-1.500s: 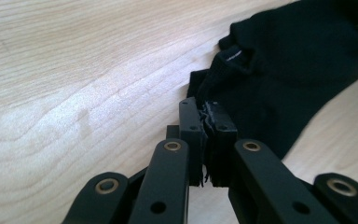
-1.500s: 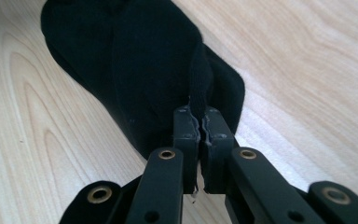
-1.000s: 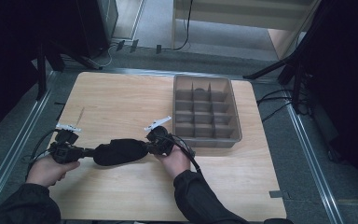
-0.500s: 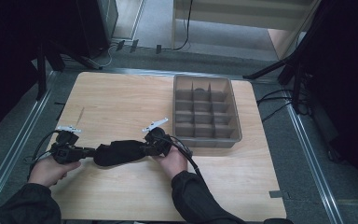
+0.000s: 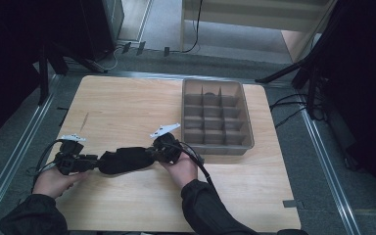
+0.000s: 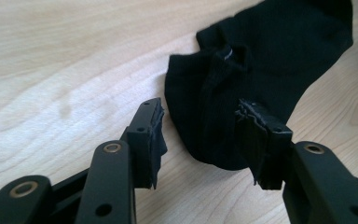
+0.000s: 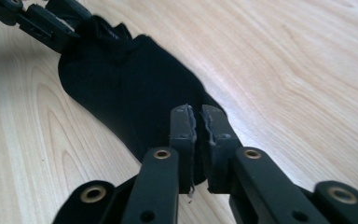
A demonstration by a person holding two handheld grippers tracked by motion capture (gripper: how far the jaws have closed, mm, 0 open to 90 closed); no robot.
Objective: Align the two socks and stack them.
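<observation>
Black sock [image 5: 125, 160] flat on wooden table [image 5: 127, 105], near front edge, well left-front of grey divided tray [image 5: 217, 115]; long axis roughly left-right between both grippers. L gripper [image 5: 92, 162] at sock's left end: jaws just been opening, now spread apart w/ cuff end of sock [image 6: 242, 84] lying between them; pads not pressing, so released. One pad [image 6: 151, 135] on bare wood just beside sock edge, other pad over the fabric; can't tell if it touches. R gripper [image 5: 152, 152] at sock's right end, between sock and tray's front-left corner: jaws just been closing, pads [image 7: 182, 122] nearly together w/ thin gap; tips sit right at sock's [image 7: 126, 88] near edge. Looks pinched on a fold of fabric, but the fabric between the pads isn't clearly visible, so grip probable, not certain. L gripper's jaws [image 7: 42, 23] seen at far end of sock in right gripper view. Hands behind each gripper, dark sleeves, both low over table. Tray compartments look empty, well apart from sock.
</observation>
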